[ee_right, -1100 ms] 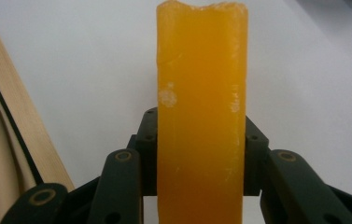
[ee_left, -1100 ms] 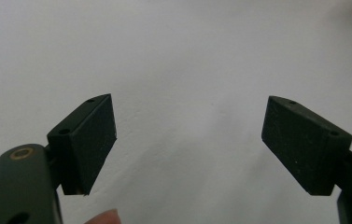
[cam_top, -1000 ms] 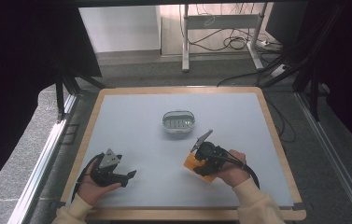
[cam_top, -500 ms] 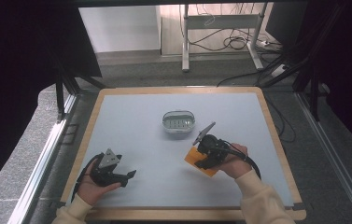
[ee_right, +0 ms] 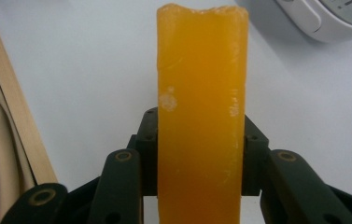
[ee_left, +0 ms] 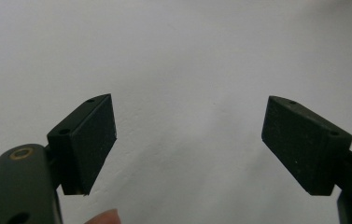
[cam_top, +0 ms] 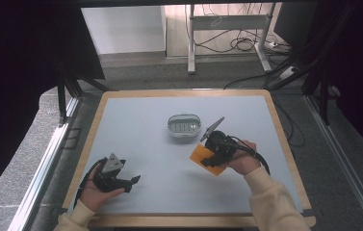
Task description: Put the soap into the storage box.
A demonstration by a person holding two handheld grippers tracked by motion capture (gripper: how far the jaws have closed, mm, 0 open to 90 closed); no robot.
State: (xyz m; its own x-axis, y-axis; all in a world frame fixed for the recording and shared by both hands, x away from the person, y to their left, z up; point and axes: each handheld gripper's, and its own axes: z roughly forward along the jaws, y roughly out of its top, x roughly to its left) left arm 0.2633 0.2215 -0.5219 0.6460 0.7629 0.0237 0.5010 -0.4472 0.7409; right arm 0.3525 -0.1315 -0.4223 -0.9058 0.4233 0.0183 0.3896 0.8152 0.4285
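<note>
Right gripper [ee_right: 200,186]: jaws clamped on both flat sides of an orange soap bar [ee_right: 201,107], pads pressing it approx. at its lower half, bar standing up lengthwise betw. them w/ its far end chipped and uneven, a couple of pale scuffs on the facing edge. In the high view the same right gripper [cam_top: 207,158] sits in the person's right hand [cam_top: 239,161], right of table centre; the soap bar [cam_top: 199,155] sticks out to the left of it, just above or on the table surface, can't tell which. Just beyond the bar, toward the far side, is a white oval soap dish [cam_top: 184,125] w/ a slotted grey insert; bar and dish are near each other but apart. The dish's rim [ee_right: 323,21] also shows at the top right of the right gripper view. Grey three-cornered plate [cam_top: 212,129] on the right gripper tilts up toward the dish. Left gripper [ee_left: 190,144]: jaws wide open, nothing betw. them, just bare pale table [ee_left: 187,56] ahead; a fingertip [ee_left: 104,217] peeks in at the bottom edge. In the high view the left gripper [cam_top: 133,181] is held in the left hand [cam_top: 99,190] near the front left corner, low over the table, well apart from bar and dish. Table [cam_top: 136,130] has a light grey-blue top w/ a wooden border [cam_top: 92,125]; cream sleeves [cam_top: 275,202] come in from the bottom. Floor past the table carries a metal frame and loose cables [cam_top: 246,43].
</note>
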